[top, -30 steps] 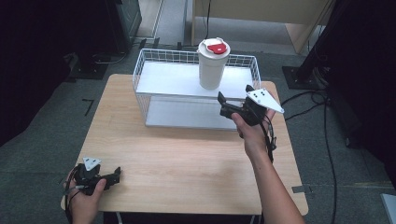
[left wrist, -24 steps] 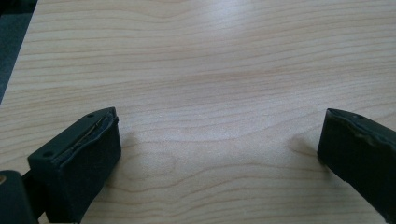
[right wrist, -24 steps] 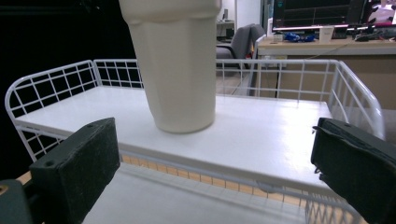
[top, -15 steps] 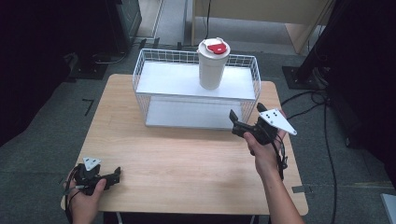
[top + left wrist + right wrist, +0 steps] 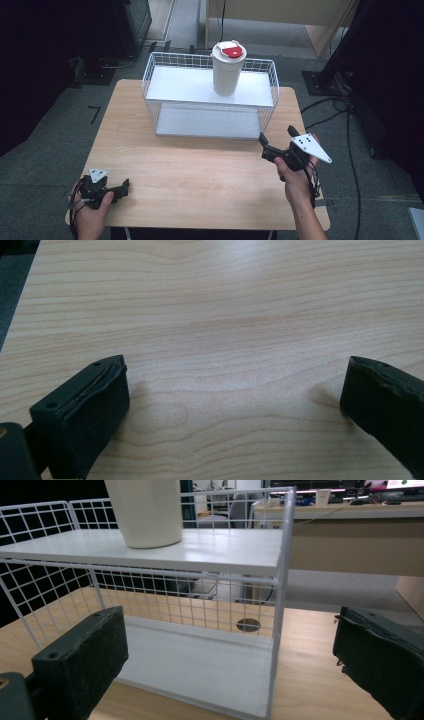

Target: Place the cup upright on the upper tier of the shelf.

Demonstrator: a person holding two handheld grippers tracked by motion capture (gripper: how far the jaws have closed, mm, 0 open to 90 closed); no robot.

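The cup (image 5: 228,68) stands on the rack (image 5: 190,86), beyond the right claw (image 5: 276,141).

A cup (image 5: 228,67) stands on the rack's (image 5: 210,86) upper shelf, behind both grippers.

Looking down from above on table (image 5: 200,170) and rack (image 5: 210,100). Left gripper view skimming bare tabletop close. Right gripper view facing rack (image 5: 200,605) low, near; sharing cup (image 5: 228,67).

In the right gripper view the frame's top edge is cutting off the cup (image 5: 145,512), hiding its lid; the rack's (image 5: 280,605) left end is running off-frame.
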